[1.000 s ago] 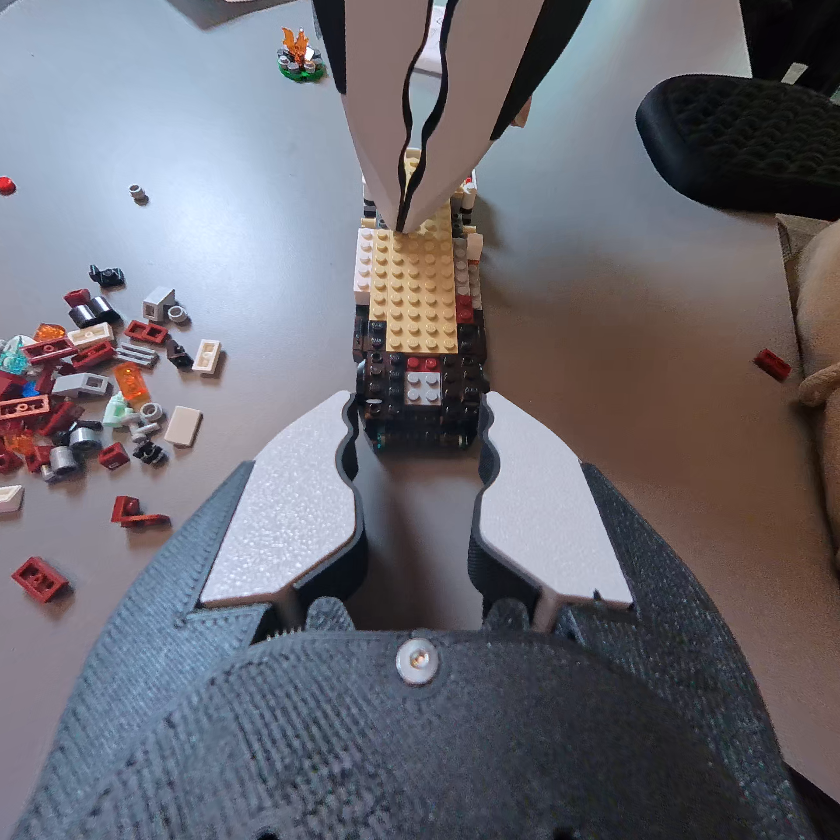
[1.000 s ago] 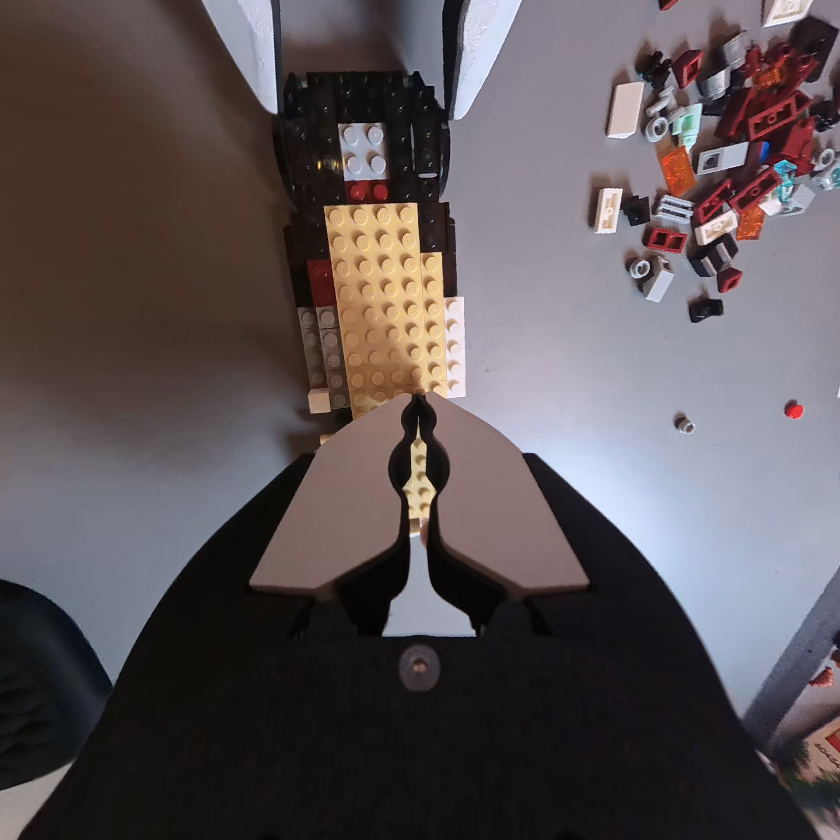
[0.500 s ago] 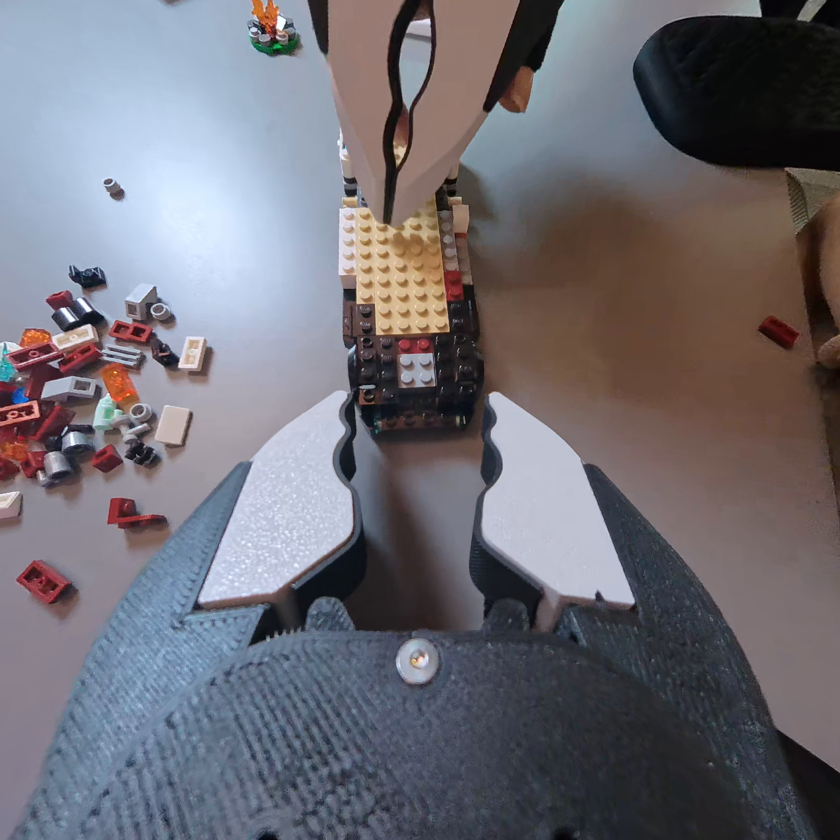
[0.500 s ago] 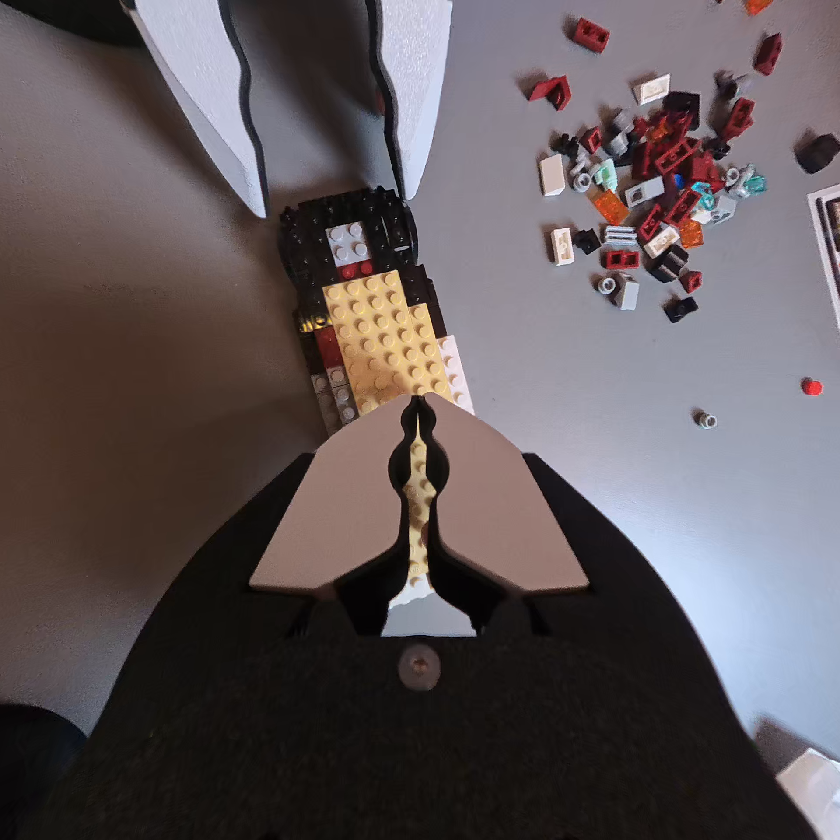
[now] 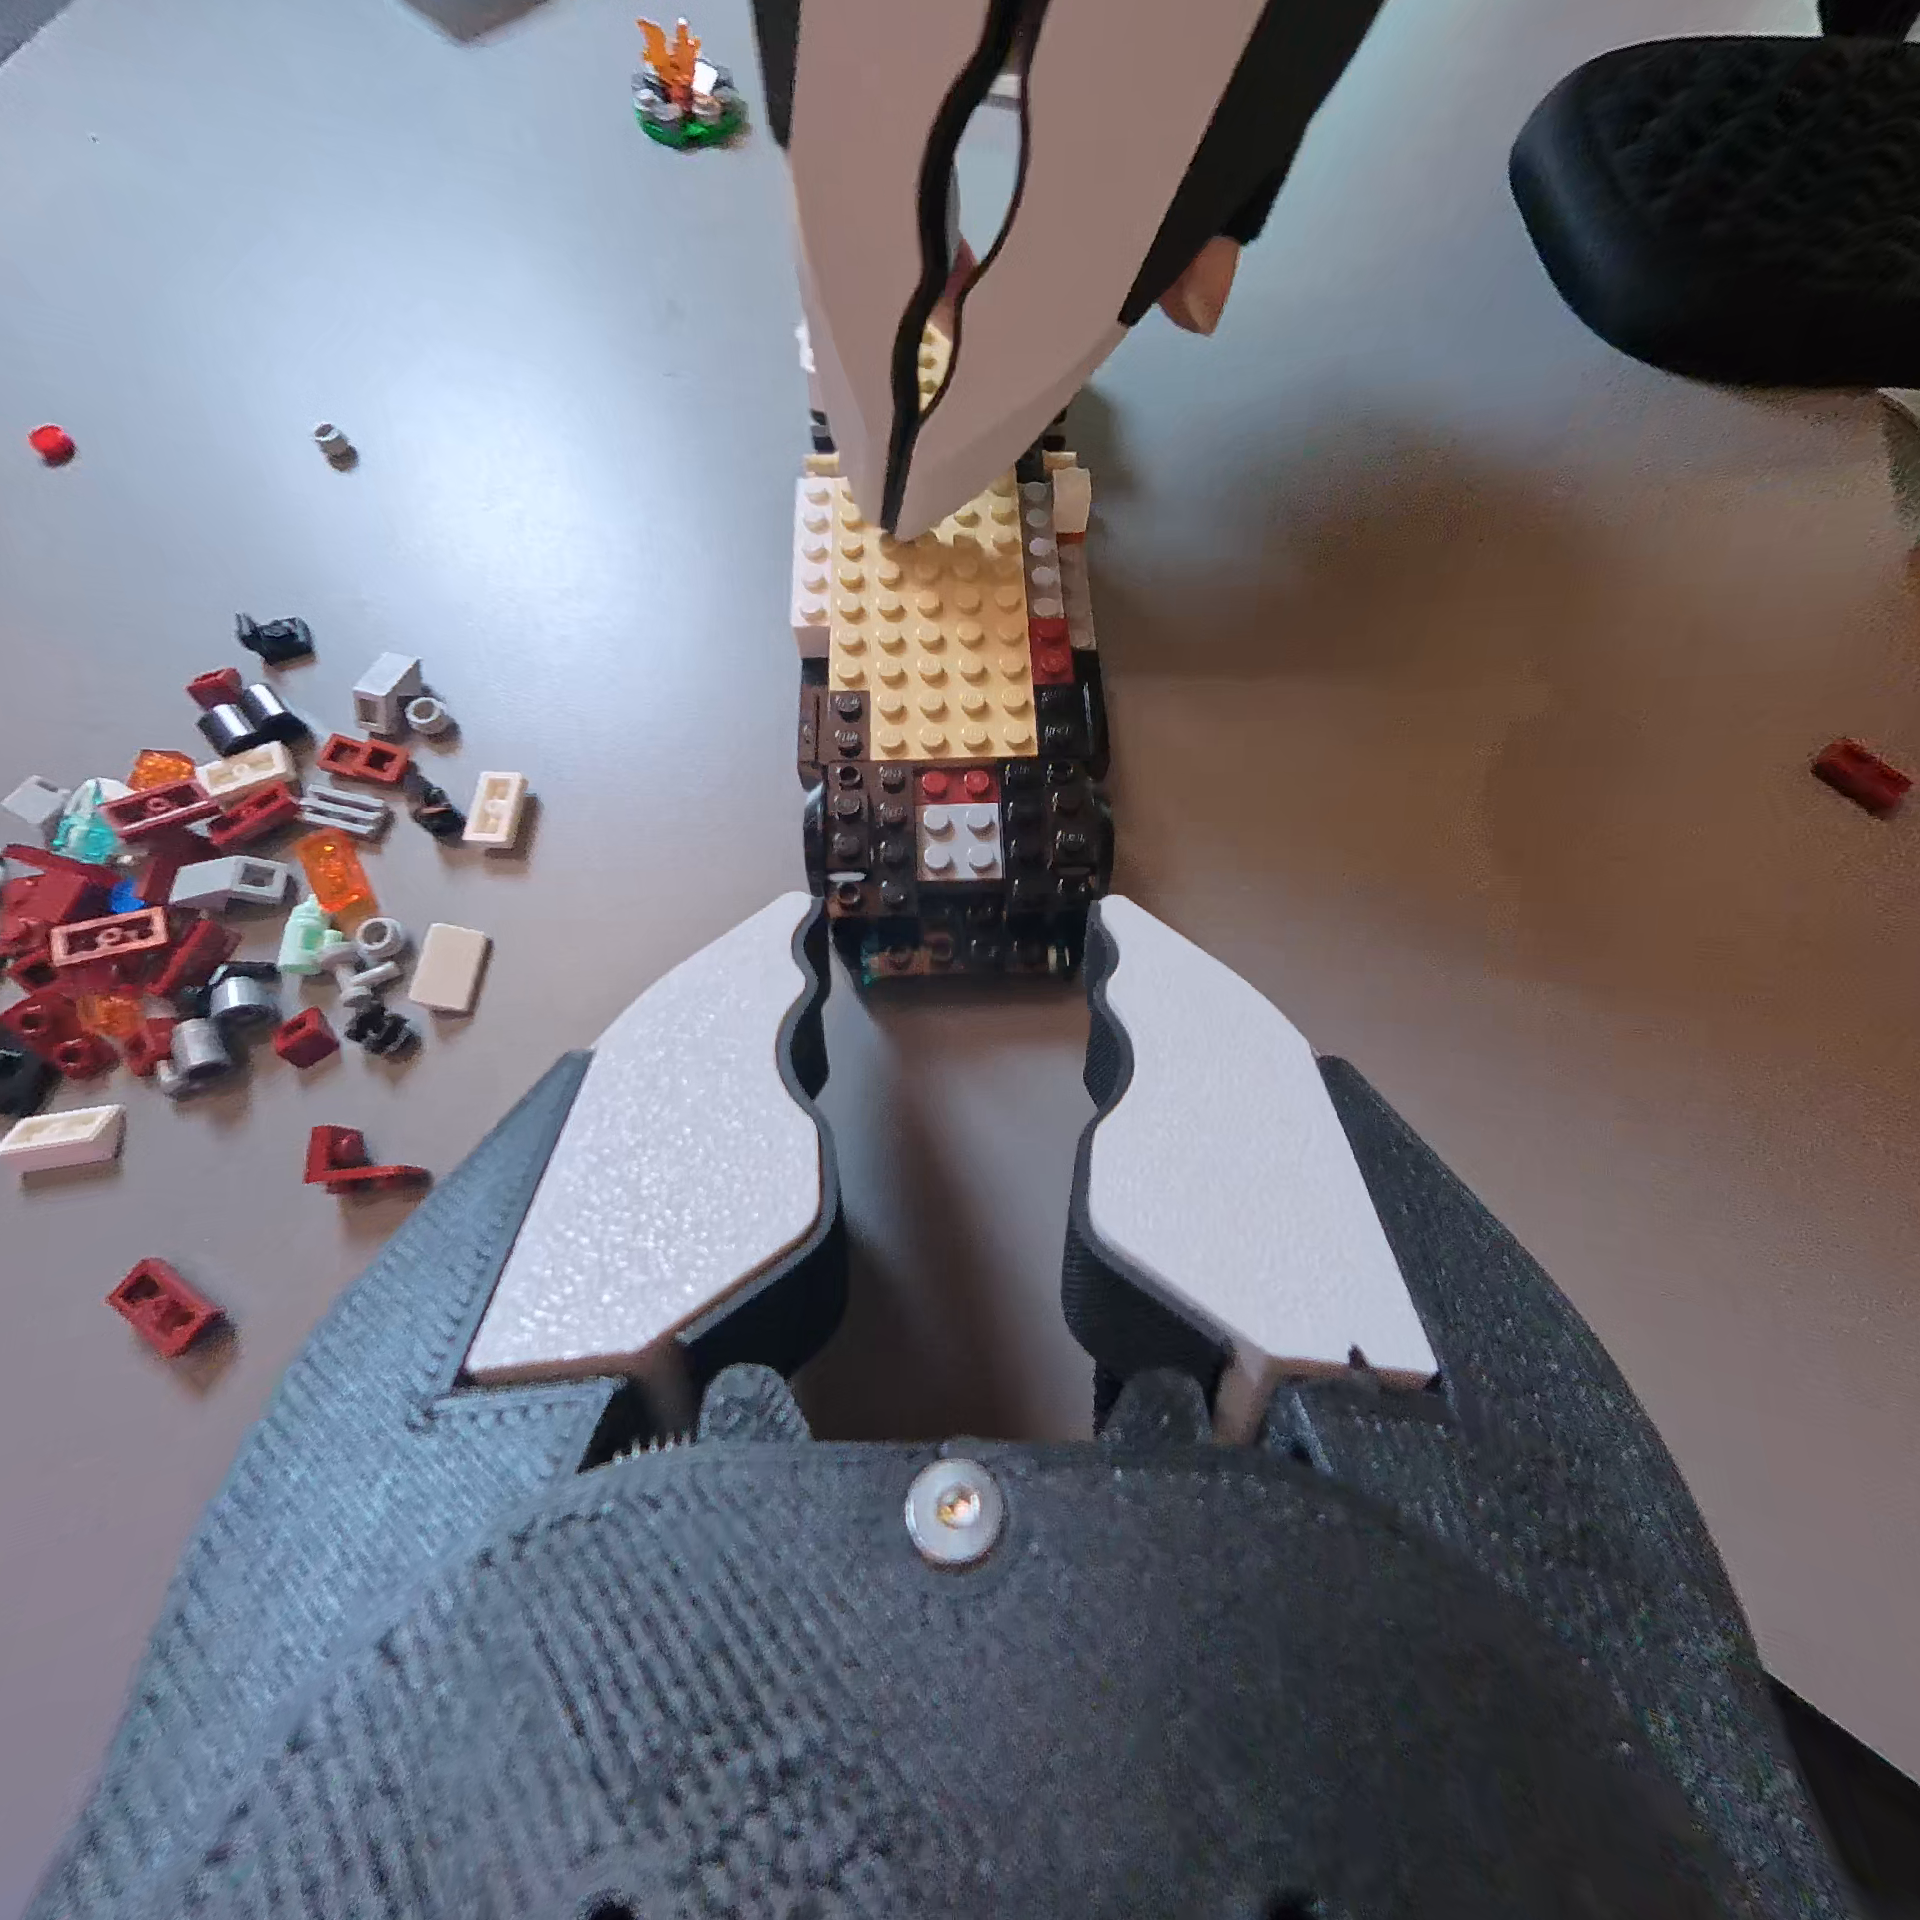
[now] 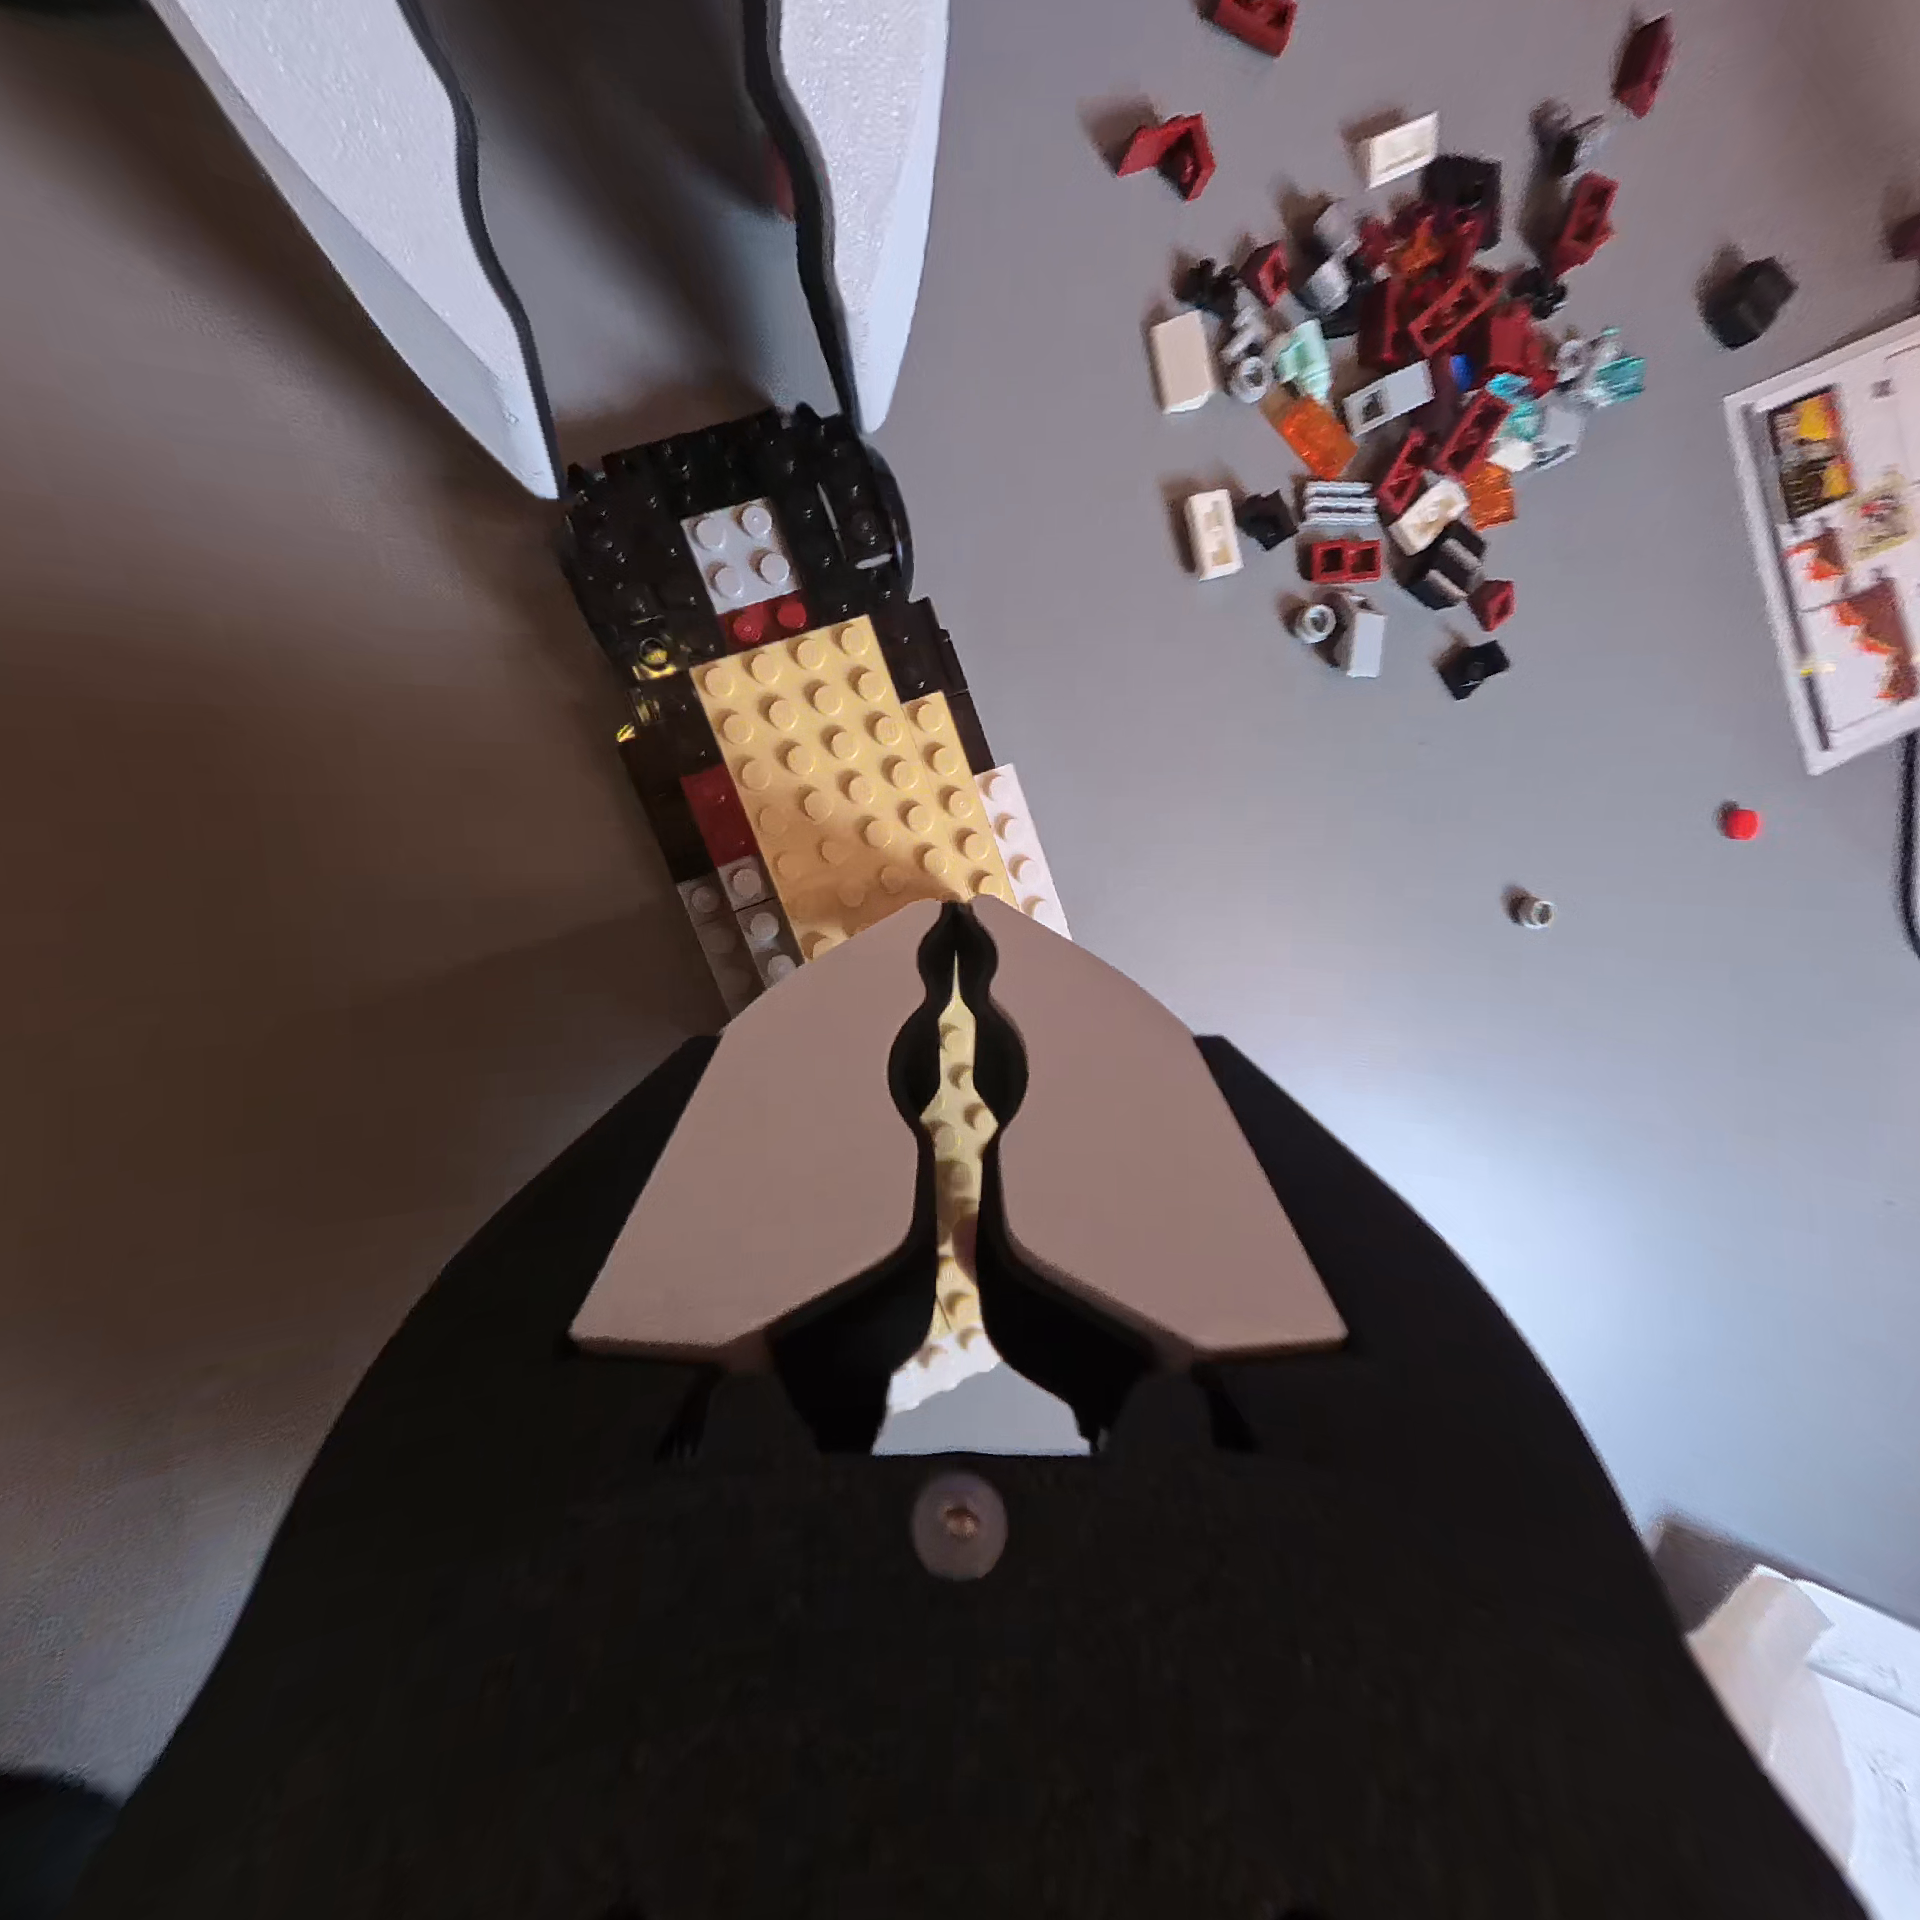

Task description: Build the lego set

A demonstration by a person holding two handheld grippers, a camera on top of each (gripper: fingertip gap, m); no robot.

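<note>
**Brick model flanked at one end, pinned at the other**

Since half a second ago, the left gripper (image 5: 956, 935) has been brought forward again, so that the black end of the long brick-built model (image 5: 940, 665) is once more framed by its pale fingertips (image 5: 769, 935). The jaws are seen spread wide; the model's dark nose lies between the tips, and whether the pads actually press its sides cannot be told. At the far end of the model, the right gripper (image 6: 956, 909) is shown with its fingers pressed together, tips set down on the tan studded plate (image 6: 831, 769) that forms the model's top; nothing is seen pinched between them. The model itself, made of black, tan, white, grey and dark red plastic bricks, is laid flat on the grey tabletop (image 5: 1455, 644), between the two tools.

A scattered heap of small loose bricks (image 5: 187, 873), mostly dark red, with grey, white, black and clear orange pieces, is spread well to one side. A single dark red brick (image 5: 1860, 774) lies apart on the other side. A tiny round red stud (image 5: 50, 442) and a small grey ring (image 5: 335, 445) are set off alone. A small green-based build with orange flames (image 5: 686, 88) stands beyond, and an open printed booklet (image 6: 1829, 561) is visible at the table's edge.
</note>
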